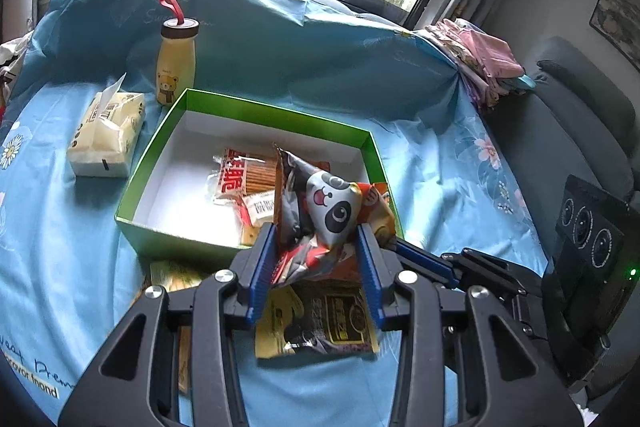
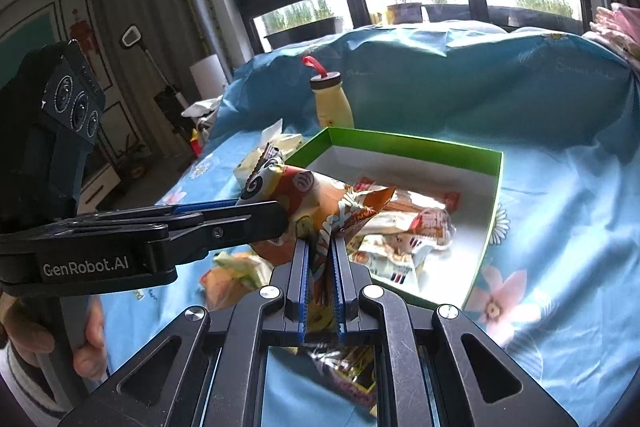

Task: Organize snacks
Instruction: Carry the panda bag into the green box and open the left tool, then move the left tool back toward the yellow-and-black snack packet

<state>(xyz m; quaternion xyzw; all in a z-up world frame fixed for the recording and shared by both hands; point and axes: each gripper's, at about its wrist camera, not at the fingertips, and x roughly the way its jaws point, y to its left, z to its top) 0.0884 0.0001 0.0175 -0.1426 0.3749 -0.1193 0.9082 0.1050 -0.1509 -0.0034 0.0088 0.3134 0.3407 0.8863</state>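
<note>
Snacks are partly sorted. A green box (image 1: 372, 143) with a white inside sits on a surface draped in a blue flowered cloth (image 1: 280, 39), towards its middle. Inside the box, against its near right corner, lie a few packets: a clear pack of biscuit sticks (image 1: 248, 175) with a red label bearing white Chinese characters, and smaller white packets whose print is too small to read.

Both grippers hold one bag together. The left gripper (image 1: 316, 239) has its blue jaws clamped on the sides of a puffy panda snack bag (image 1: 332, 207), printed with a cartoon panda face. The right gripper (image 2: 320, 255) has its jaws pressed nearly together on the orange end of the same bag. The bag hangs over the near edge of the box, not yet resting inside.

Several items remain outside, on the cloth near the front edge: a black and yellow packet (image 1: 328, 323) under the left gripper, with gold lettering I cannot make out, and a yellowish packet (image 1: 172, 275) just outside the box's near wall.

A yellow bottle (image 1: 176, 67) with a bear picture and a tissue pack (image 1: 108, 131) stand beyond the box's far left corner.

Readable writing: "GenRobot.AI" on the left gripper's side, and a script word on the cloth that seems to begin "Prem".
</note>
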